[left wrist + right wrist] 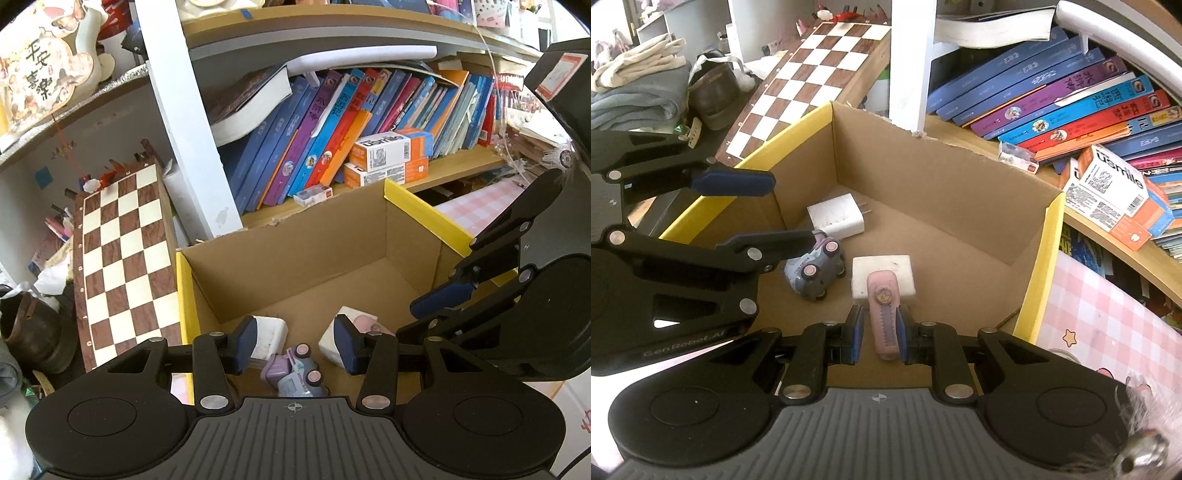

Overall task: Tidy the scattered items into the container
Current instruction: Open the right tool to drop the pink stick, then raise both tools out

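- Crowded bookshelves (pixel 1052 92) and a leaning chessboard (pixel 122 258) back a cardboard box (pixel 923 177) with yellow-edged flaps, which stands on a counter under a pink checked cloth (pixel 1108 314).
- Right claw (pixel 879 338) hangs over the box's near wall with its jaws narrowed around a pink cartoon utility knife (pixel 882 314); the pad on its left looks slightly clear of the handle, so the grip may be loosening or just closing.
- Ahead of the right claw, the knife's far end lies over a white block (pixel 890 269), perhaps an eraser, which suggests the knife is low enough to rest in the box.
- Left claw (pixel 295 343) is spread wide and carries nothing, poised above the box floor from the opposite side.
- Directly below and between the left claw's pads, a lilac toy car (pixel 295 373) lies tipped on its side, wheels showing; a white plug charger (pixel 836 218) sits just beyond it, prongs pointing at the far wall.
- Charger, car and block already lie inside the container; the knife sits within its walls.
- No loose items show on the cloth beside the box, though much of the counter is out of frame.
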`<action>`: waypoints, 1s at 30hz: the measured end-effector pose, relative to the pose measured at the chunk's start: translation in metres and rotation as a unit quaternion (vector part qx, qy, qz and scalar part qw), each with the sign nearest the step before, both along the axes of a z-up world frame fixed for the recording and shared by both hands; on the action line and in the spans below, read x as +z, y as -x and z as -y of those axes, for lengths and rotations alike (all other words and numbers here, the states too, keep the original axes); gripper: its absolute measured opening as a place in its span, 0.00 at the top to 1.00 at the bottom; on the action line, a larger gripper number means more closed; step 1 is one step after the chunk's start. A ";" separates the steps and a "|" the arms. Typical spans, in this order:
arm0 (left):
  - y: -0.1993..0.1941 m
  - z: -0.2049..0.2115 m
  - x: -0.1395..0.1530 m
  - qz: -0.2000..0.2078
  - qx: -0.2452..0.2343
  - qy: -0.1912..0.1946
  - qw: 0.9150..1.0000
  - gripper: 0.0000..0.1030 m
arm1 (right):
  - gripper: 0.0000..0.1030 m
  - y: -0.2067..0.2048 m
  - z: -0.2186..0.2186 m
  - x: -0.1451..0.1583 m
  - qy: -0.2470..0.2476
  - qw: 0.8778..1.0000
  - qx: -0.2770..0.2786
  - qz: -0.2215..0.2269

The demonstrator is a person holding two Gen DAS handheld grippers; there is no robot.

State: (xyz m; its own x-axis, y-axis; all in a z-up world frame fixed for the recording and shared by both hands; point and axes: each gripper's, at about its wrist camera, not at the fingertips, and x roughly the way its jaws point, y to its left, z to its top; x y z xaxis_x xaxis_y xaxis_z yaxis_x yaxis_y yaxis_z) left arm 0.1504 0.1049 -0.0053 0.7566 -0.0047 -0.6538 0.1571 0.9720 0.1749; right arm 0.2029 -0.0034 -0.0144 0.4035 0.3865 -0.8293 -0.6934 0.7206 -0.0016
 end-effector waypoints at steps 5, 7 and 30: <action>0.008 0.002 0.006 0.006 0.001 -0.001 1.000 0.55 | 0.83 0.008 0.005 0.008 -0.006 1.000 -0.007 0.010; 0.012 0.002 0.009 0.009 0.002 -0.001 1.000 0.49 | 0.83 0.012 0.008 0.012 -0.010 1.000 -0.011 0.015; 0.075 0.023 0.039 0.041 -0.004 0.004 0.999 0.26 | 0.59 0.071 0.050 0.048 -0.051 0.996 -0.055 0.051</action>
